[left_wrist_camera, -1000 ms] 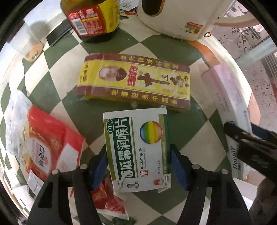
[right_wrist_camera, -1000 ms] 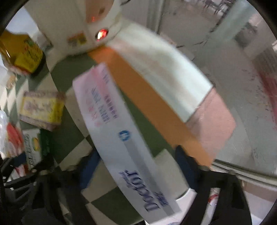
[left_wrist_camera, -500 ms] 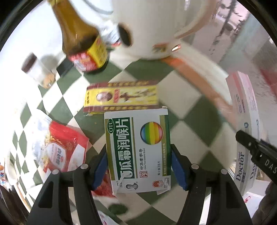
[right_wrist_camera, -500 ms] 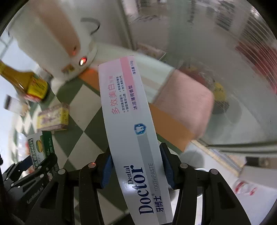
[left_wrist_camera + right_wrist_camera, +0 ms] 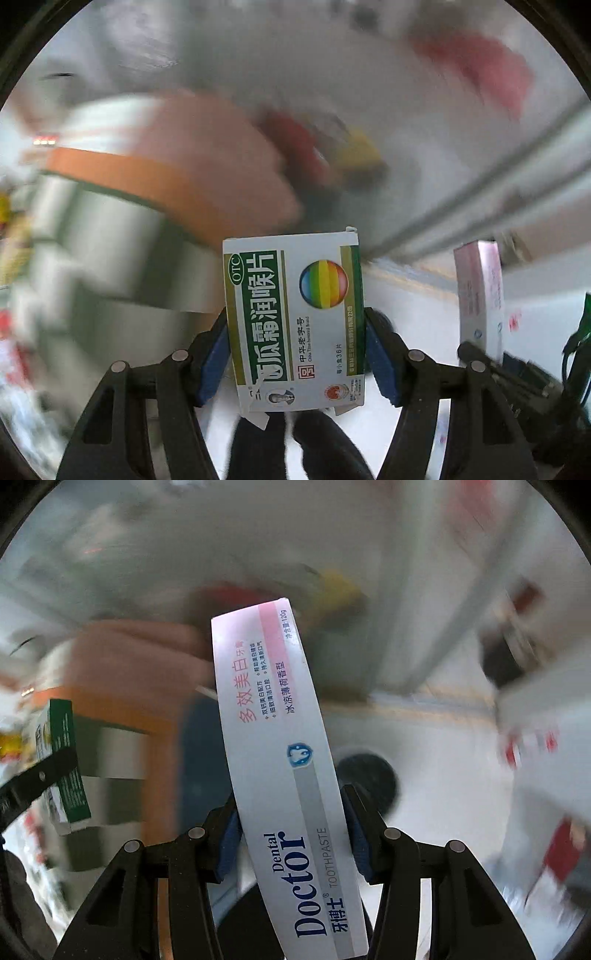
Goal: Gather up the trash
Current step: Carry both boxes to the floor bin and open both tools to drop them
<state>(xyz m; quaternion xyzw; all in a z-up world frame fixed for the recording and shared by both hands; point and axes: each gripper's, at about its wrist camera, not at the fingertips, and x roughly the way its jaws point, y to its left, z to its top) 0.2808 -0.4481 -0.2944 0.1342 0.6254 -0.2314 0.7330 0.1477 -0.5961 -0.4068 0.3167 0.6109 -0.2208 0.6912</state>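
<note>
Gripping a green-and-white lozenge box [image 5: 293,325] in the left gripper [image 5: 295,354], jaws clenched on its two long side edges, blue pads [image 5: 213,363] pressed flat against the card. Standing upright in that grasp, long axis running straight out along the fingers, printed face turned to the camera, a torn flap hanging at the near end.

Clamping a pink-and-white toothpaste carton [image 5: 280,760] in the right gripper [image 5: 291,843], jaws shut on its lower third, most of the length jutting forward and leaning slightly left. Much longer than the lozenge box, so likelier to swing or catch on a rim.

Showing in each other's views: toothpaste carton [image 5: 480,295] at the right of the left camera, lozenge box [image 5: 61,764] at the left of the right camera, so both held side by side, apart, neither touching.

Beyond the right jaws, just right of the carton, a dark round shape [image 5: 369,782] low on a pale surface, possibly a bin mouth, too blurred to say. If so, lying ahead and below the right gripper, nearer to it than to the left. Judging by that, probably a drop of the carton end-first, then the box.

Farther out, only smear: orange counter edge [image 5: 122,173], checked green-and-white covering [image 5: 110,240], red and yellow blobs behind.
</note>
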